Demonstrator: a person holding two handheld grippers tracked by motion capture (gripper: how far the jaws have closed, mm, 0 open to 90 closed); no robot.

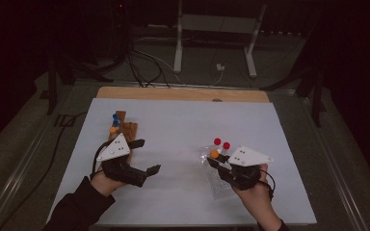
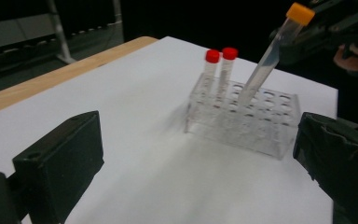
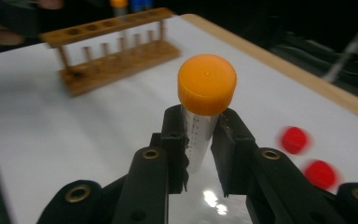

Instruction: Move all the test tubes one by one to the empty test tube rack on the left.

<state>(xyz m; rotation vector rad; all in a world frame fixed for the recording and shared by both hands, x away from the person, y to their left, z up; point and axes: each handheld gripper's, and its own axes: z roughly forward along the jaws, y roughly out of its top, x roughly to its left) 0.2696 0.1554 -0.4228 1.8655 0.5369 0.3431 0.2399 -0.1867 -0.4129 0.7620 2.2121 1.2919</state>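
Right hand-held gripper (image 3: 200, 140) tight around orange-capped tube (image 3: 205, 100).

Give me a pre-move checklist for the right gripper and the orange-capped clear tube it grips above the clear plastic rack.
1. Grip: right gripper has its jaws clamped on the orange-capped clear plastic tube just under the cap: ok.
2. Tube attitude: it leans in the left gripper view, not upright: not ok for a straight pull or push.
3. Tube bottom: its tip sits at a hole of the clear plastic rack; in or out, cannot tell.
4. Neighbours: two red-capped tubes stand upright in the rack, apart from the held one: ok.
5. Left gripper: jaws open, holding nothing, beside the wooden rack: ok.
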